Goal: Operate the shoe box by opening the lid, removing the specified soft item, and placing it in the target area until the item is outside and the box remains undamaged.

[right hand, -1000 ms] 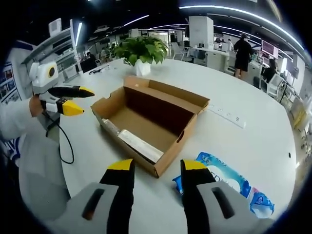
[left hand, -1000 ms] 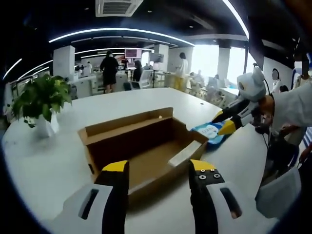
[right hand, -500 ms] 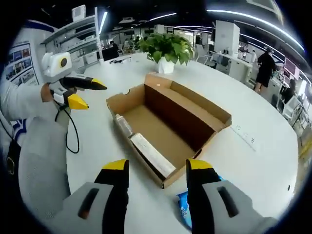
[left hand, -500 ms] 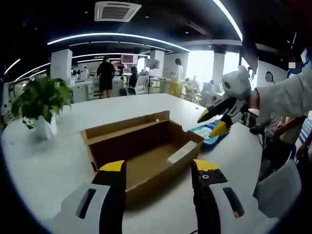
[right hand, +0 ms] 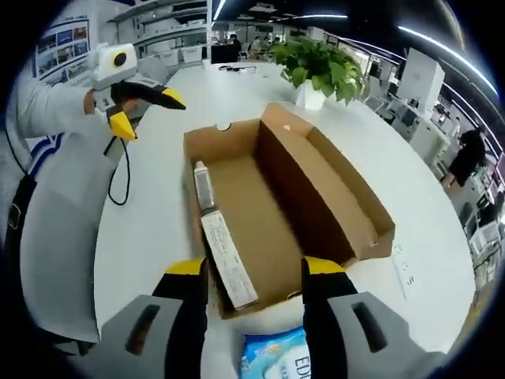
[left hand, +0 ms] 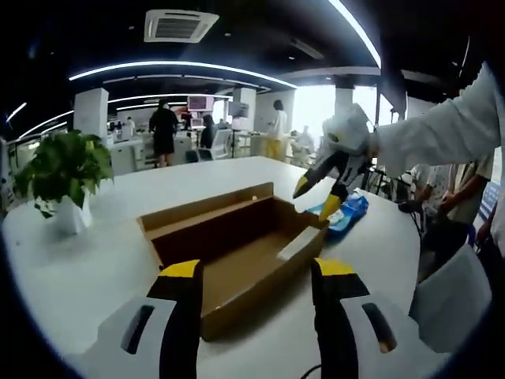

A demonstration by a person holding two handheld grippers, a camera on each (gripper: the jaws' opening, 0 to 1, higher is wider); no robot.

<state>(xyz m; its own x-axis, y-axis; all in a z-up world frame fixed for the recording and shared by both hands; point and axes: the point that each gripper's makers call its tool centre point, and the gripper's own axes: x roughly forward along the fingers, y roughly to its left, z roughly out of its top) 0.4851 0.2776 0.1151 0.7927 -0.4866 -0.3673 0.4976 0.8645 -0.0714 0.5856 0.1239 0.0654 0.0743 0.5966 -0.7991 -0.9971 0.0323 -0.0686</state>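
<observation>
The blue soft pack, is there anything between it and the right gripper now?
Nothing visible does. In the right gripper view the blue soft pack lies on the white table outside the open shoe box, directly between the open jaws of the right gripper. The left gripper is off beyond the box.

Brown cardboard shoe box (right hand: 316, 189), blue-and-white soft pack (right hand: 274, 357), white table (left hand: 71, 268), yellow-tipped black claws

blue packet (right hand: 272, 357): white label, letters "ED" at the cut-off edge, rest out of view
wall posters (right hand: 57, 41): print too small to read
shoe box (right hand: 276, 197): no legible print
</observation>
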